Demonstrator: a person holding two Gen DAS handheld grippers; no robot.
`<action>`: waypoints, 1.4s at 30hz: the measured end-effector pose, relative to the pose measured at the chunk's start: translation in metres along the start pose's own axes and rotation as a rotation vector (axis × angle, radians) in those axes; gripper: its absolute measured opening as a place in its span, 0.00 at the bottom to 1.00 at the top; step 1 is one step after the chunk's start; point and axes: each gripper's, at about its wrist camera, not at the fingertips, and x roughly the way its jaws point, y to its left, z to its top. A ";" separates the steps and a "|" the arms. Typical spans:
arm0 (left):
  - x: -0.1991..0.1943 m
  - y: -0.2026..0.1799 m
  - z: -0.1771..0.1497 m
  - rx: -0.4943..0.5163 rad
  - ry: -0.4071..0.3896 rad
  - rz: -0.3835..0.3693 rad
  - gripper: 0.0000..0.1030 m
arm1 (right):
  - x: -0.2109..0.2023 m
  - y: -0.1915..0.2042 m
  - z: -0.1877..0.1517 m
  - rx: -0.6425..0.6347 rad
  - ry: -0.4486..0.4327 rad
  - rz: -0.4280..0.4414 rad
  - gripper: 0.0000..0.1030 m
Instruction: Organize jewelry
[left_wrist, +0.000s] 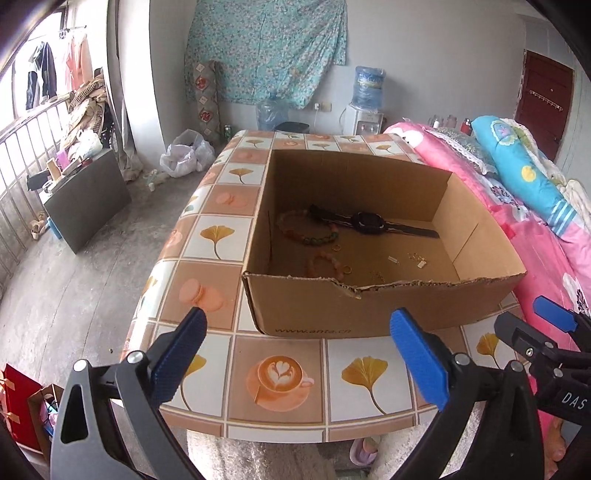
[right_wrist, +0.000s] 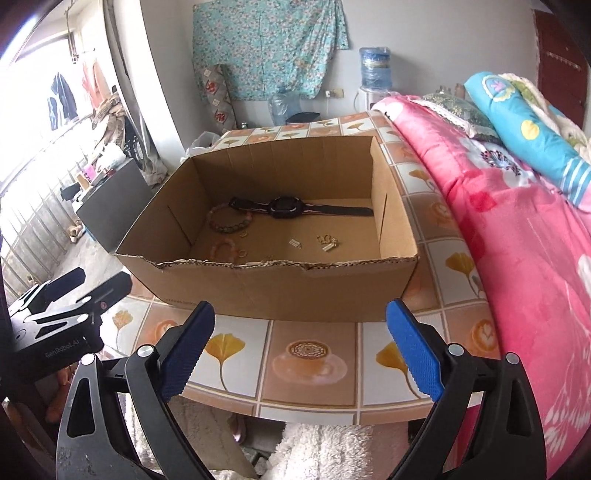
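While both grippers hang short of the cardboard box (right_wrist: 266, 291) with nothing in them, I see most of the risk inside it, taken from its left wall rightward. My left gripper (left_wrist: 295, 347) has its jaws spread wide; nearest that wall lie the large bead bracelet (right_wrist: 229, 221) and the smaller pink bracelet (right_wrist: 224, 250), close enough that one pinch could snag both. Next comes the black watch (right_wrist: 286, 209), one strap end lying over the large bracelet, so lifting either would likely drag the other. Further right, the tiny gold clasps (right_wrist: 327, 242) lie flat and could slip my pads. My right gripper (right_wrist: 301, 332), jaws also spread, could clip the box's torn front rim going in.
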 end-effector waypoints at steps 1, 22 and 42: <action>0.003 -0.001 0.000 0.002 0.018 0.001 0.95 | 0.002 0.002 -0.001 -0.003 0.007 -0.003 0.87; 0.021 -0.014 -0.001 0.028 0.122 0.010 0.95 | 0.019 0.001 -0.001 0.030 0.082 -0.041 0.87; 0.031 -0.015 0.000 0.037 0.162 0.036 0.95 | 0.029 0.005 -0.001 0.044 0.127 -0.067 0.87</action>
